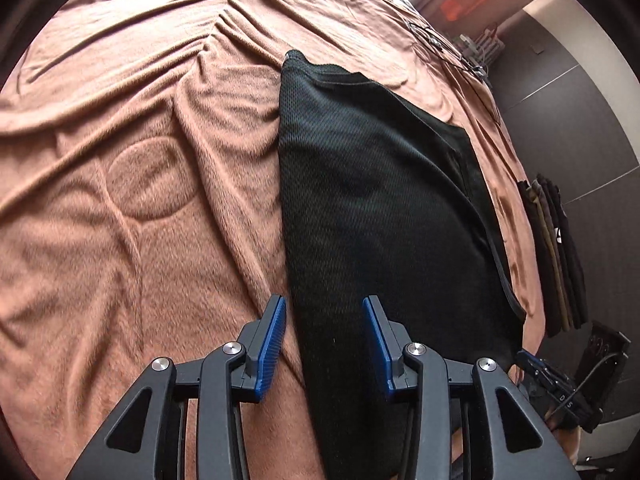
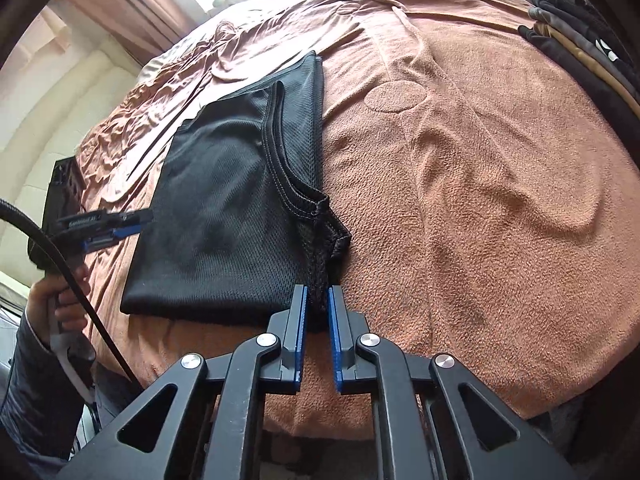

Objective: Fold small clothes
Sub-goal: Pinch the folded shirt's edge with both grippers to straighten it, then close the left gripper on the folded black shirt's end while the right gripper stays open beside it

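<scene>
Right claw (image 2: 317, 305) pinching black shirt (image 2: 224, 208)

A rumpled brown blanket (image 1: 140, 200) covers the bed; curtains (image 2: 132, 12), seemingly pink, behind.

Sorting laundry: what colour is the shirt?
Black mesh shirt, clearest in the right wrist view.

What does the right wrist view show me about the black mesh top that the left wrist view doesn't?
Only the right wrist view shows the stitched strap end of the black mesh top caught between the right gripper fingers, and the left gripper at the top's far edge.

Only the left wrist view shows the left gripper open, with fabric between its spread fingers but unpinched.

Both show the top folded on the brown blanket, and a stack of folded clothes at the bed's edge.
</scene>
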Available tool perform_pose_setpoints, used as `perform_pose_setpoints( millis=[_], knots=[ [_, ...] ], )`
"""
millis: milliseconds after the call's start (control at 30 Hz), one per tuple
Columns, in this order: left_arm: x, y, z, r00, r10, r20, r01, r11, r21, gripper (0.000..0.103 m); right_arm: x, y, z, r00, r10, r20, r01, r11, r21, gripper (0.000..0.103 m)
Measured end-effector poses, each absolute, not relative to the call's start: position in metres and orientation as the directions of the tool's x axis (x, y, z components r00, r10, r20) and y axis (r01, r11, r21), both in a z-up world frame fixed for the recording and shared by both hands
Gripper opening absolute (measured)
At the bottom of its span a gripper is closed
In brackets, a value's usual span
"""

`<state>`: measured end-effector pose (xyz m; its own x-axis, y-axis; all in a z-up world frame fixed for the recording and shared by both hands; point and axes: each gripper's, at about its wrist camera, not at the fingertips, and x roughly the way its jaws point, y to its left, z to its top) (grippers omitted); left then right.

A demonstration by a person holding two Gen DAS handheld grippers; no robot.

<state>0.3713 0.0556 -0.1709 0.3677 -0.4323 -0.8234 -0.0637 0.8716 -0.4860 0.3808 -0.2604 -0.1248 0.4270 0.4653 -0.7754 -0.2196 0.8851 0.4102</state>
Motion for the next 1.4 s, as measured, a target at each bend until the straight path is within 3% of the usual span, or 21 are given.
perform_pose_setpoints(
  millis=[300,467,667,767,833,900,1400],
  knots=[
    [0.331,0.045,-0.173,0.349,-0.472,-0.809,-0.044,0.854,-0.518,0.041,0.376,-0.261,-0.127,0.428,0.478,-0.767,-0.215,0.878,0.427,0.006],
    [0.320,0.038,-0.175,0.341,-0.462,-0.819,-0.032,0.865,-0.501,0.018,0.374,-0.258,-0.127,0.424,0.471,-0.774,-0.216,0.882,0.418,0.006],
    [0.318,0.037,-0.174,0.337,-0.472,-0.815,-0.049,0.856,-0.515,0.018,0.375,-0.260,-0.124,0.415,0.483,-0.771,-0.204,0.875,0.438,0.007],
    [0.316,0.040,-0.176,0.333,-0.500,-0.800,-0.070,0.833,-0.549,0.021,0.380,-0.263,-0.126,0.401,0.504,-0.765,-0.195,0.863,0.466,0.013],
    [0.313,0.042,-0.179,0.335,-0.513,-0.790,-0.086,0.818,-0.568,0.023,0.384,-0.266,-0.128,0.398,0.526,-0.752,-0.186,0.848,0.496,0.025],
    [0.311,0.045,-0.181,0.340,-0.528,-0.778,-0.102,0.802,-0.589,0.023,0.389,-0.270,-0.131,0.398,0.544,-0.739,-0.173,0.835,0.521,0.044],
    [0.312,0.059,-0.199,0.376,-0.625,-0.684,-0.173,0.677,-0.715,0.022,0.430,-0.277,-0.169,0.351,0.695,-0.628,-0.097,0.694,0.713,0.044]
  ],
)
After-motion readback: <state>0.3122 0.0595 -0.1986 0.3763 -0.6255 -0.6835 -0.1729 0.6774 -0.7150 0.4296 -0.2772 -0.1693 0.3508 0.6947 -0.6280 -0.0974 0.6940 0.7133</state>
